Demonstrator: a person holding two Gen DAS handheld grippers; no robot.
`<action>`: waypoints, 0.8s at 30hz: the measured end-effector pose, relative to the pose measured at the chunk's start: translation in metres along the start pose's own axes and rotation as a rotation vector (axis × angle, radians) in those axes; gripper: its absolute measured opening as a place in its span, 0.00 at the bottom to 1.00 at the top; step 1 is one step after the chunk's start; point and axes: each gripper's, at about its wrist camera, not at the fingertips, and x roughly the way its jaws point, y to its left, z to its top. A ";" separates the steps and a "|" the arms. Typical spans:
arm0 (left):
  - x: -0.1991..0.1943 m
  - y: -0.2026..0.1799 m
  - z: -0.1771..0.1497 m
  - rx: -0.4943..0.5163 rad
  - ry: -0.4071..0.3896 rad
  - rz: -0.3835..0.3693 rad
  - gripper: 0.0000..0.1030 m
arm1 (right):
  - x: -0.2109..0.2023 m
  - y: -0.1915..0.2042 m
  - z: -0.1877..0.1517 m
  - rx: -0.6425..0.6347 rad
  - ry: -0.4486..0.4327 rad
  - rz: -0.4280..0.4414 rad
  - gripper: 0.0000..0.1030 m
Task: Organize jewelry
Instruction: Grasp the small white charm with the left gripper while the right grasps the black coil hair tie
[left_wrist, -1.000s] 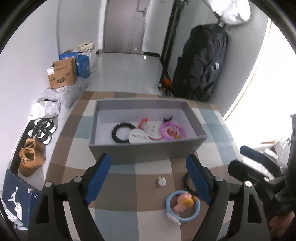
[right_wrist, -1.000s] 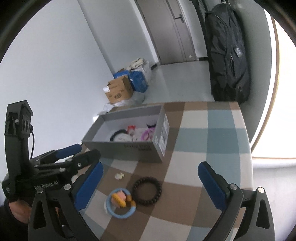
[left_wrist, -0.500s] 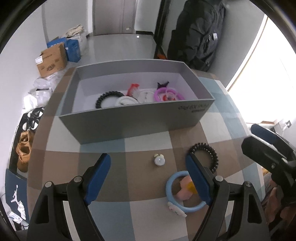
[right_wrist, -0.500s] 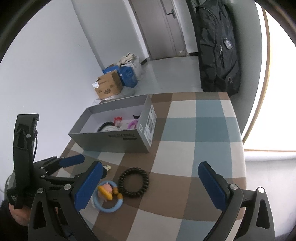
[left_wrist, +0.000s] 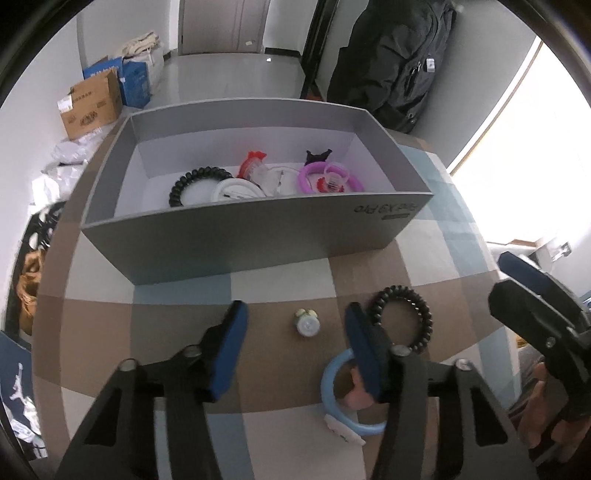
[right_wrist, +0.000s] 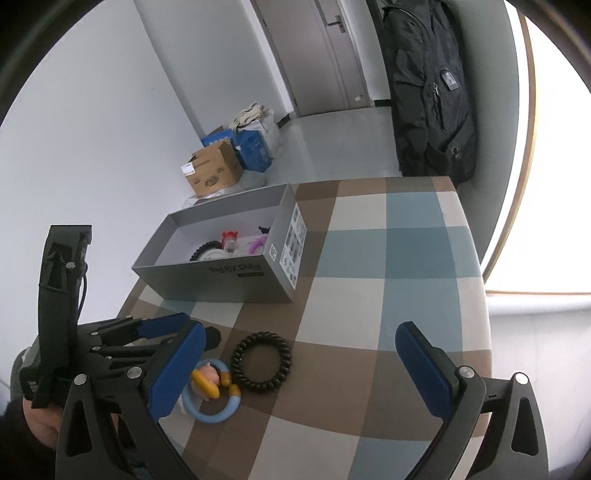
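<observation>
Jewelry: three pieces on table (left_wrist: 184, 325); left gripper (left_wrist: 295, 326), right gripper (right_wrist: 301, 354) both wide, empty.

grey box (left_wrist: 236, 240) wall beyond small charm (left_wrist: 307, 325)

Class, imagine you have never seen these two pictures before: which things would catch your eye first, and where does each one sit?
First comes the open grey cardboard box at the far side of the checked tablecloth, with bright rings and a black coil band inside. Next, in front of it, lie a black spiral hair band, a light blue ring with a pink charm beside it, and a small white trinket. The left gripper hangs open around that trinket.
</observation>
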 end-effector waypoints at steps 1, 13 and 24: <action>0.000 -0.003 0.000 0.016 -0.002 0.020 0.34 | 0.000 0.000 0.000 -0.001 0.000 0.000 1.00; 0.000 -0.019 -0.006 0.121 0.017 0.054 0.08 | 0.001 -0.004 -0.001 0.021 0.013 -0.005 1.00; -0.031 -0.003 0.006 0.033 -0.048 -0.063 0.08 | 0.005 0.003 -0.010 -0.038 0.060 -0.043 0.99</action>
